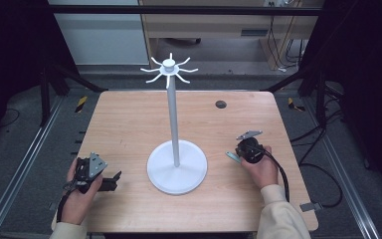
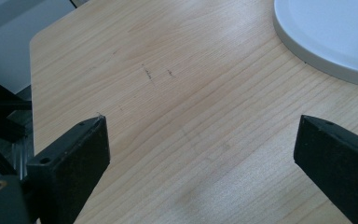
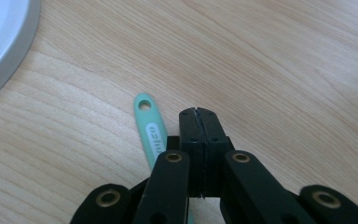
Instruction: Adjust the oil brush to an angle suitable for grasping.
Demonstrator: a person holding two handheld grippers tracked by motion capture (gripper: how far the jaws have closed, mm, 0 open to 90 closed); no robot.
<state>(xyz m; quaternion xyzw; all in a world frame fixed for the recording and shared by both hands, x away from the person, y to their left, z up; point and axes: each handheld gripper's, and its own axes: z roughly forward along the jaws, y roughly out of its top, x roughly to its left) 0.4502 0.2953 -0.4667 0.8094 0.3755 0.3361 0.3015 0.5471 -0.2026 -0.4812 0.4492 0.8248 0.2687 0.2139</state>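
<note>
Item — mint-green handle (image 3: 149, 133), flat and slim, rounded at the tip, with a small hanging hole near that end and a pale oval label patch below it. It lies flat on the tabletop (image 1: 129, 124), on the person's right, between the stand's base and the right hand. What tool it belongs to is hidden under the tongs; possibly a small kitchen utensil, though that cannot be told. In the high view a sliver of it (image 1: 233, 156) pokes out just left of the tongs.

Right tongs (image 3: 199, 112) — clenched, jaws pressed face to face with nothing visibly between the tips; the handle runs just beside them on their left and passes beneath the body. Judged: lowered close to it for a pickup.

Left tongs (image 2: 200, 140) — released, jaws wide apart over bare wood, parked near the front left edge, well clear of the work.

White stand (image 1: 175, 124) — tall pole on a round base, centred on the tabletop, crowned with radiating hooks (image 1: 169, 69). Judged: the hanging hole suits those hooks — the likely destination.
</note>
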